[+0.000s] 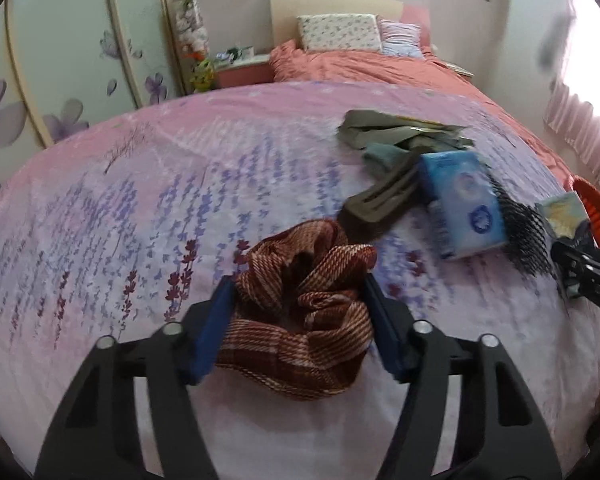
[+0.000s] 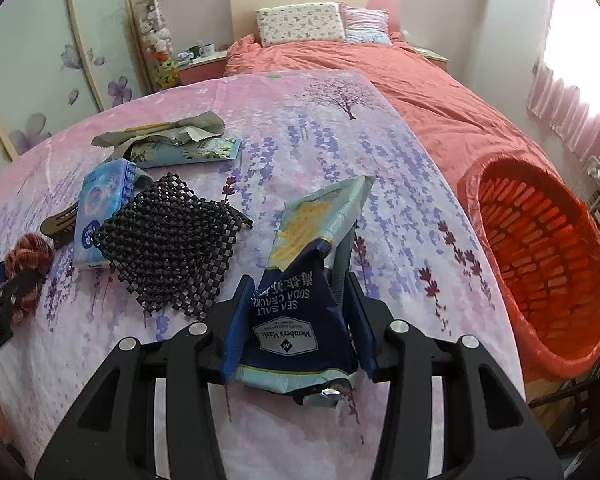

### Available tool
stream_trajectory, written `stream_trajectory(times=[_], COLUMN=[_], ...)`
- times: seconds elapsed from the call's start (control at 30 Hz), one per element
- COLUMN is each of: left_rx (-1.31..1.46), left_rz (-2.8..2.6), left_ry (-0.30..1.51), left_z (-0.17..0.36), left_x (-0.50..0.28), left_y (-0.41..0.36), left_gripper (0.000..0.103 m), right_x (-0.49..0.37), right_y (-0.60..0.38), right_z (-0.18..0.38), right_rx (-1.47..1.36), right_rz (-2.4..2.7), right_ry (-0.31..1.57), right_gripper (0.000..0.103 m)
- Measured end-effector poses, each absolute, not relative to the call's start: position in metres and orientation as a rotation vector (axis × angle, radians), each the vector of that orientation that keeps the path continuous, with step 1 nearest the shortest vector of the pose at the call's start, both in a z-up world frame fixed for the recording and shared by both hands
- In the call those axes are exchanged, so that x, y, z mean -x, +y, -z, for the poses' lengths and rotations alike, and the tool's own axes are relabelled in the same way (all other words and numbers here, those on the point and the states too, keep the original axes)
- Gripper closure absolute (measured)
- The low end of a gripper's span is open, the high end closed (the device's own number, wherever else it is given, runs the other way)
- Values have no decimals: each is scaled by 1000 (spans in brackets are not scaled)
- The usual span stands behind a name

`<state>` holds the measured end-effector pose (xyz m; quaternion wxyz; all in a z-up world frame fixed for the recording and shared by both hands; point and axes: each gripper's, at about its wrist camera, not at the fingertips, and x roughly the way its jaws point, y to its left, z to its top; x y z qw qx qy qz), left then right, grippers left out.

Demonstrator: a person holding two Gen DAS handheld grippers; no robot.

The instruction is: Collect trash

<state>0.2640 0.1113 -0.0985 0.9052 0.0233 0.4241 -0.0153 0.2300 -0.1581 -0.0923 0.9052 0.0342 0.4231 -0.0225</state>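
Observation:
My right gripper (image 2: 298, 300) is shut on a blue soda cracker wrapper (image 2: 300, 280) and holds it upright above the bed; it also shows in the left wrist view (image 1: 560, 216). An orange trash basket (image 2: 540, 256) stands at the bed's right edge, right of that gripper. My left gripper (image 1: 298, 300) is open, its blue pads on either side of a red striped scrunchie (image 1: 304, 304) lying on the bedspread. A black mesh mat (image 2: 172, 248), a blue tissue pack (image 2: 100, 212), a brown hair clip (image 1: 380, 204) and a grey-green wrapper (image 2: 168, 132) lie on the bed.
The lavender-print bedspread (image 2: 340, 140) covers the near bed; a salmon duvet (image 2: 400, 80) and pillows (image 2: 300, 24) lie beyond. A nightstand (image 2: 200, 64) and floral wardrobe doors (image 2: 40, 60) stand to the left. A pink curtain (image 2: 572, 112) hangs at right.

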Motion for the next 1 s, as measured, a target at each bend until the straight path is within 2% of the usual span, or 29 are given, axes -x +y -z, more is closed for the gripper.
stream_trajectory(times=[0.13,1.0], left_rx=[-40,1], left_rz=[-5,-10], left_ry=[889,910], left_z=[100,103], left_x=[-274,-279], left_y=[120,129], left_gripper=[53,49], right_x=[-236,-235], right_y=[-165,-166], right_z=[92,91], right_rx=[-77,-82], right_rz=[36,33], right_ry=[874,876], right_gripper=[57,56])
